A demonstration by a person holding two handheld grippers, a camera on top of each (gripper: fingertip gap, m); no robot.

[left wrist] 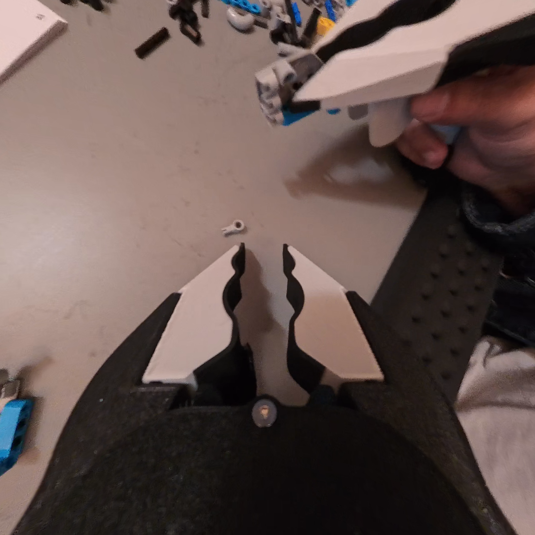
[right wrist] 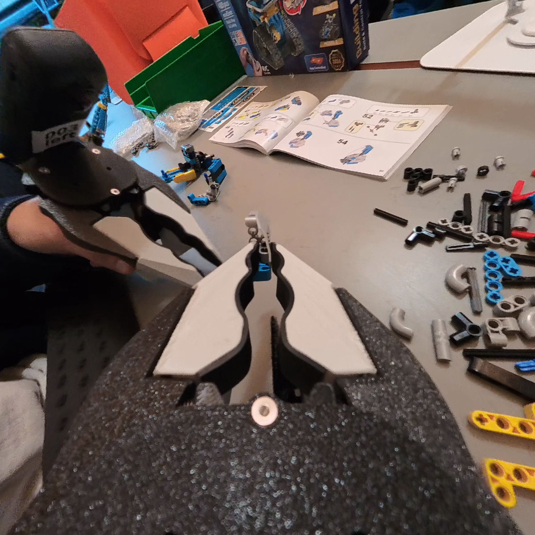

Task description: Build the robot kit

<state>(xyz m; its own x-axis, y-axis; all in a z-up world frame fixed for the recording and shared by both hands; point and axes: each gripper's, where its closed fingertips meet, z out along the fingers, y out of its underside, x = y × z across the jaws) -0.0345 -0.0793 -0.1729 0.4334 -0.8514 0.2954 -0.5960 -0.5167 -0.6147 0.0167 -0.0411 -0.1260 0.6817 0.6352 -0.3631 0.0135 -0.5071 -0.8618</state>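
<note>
Grey tabletop is seen under both grippers, littered with building-set parts.

Right gripper: fingers nearly together, clamped on a small grey-and-blue assembly. Blue block is pinched between the pads; grey beam sticks up past the tips. In the left wrist view the same assembly is seen at that gripper's tips, clear of the table.

Left gripper: jaws parted by a moderate gap, nothing held between them. A small grey connector lies on the table just ahead of the left fingertip, not touched. A blue block sits to the left of the gripper body, at the frame edge.

To the right of the right gripper, loose parts are spread out: black pins, blue beams, grey elbows; yellow beams lie nearest. Ahead and left, a partly built blue-yellow model stands. Beyond it, an open instruction booklet and a sticker sheet lie flat; printing is present on both, not transcribed. Bagged parts sit to the left of the booklet. Farthest back: a printed product box, a green bin, an orange box.

A lettered label is seen on the left gripper's housing.
</note>
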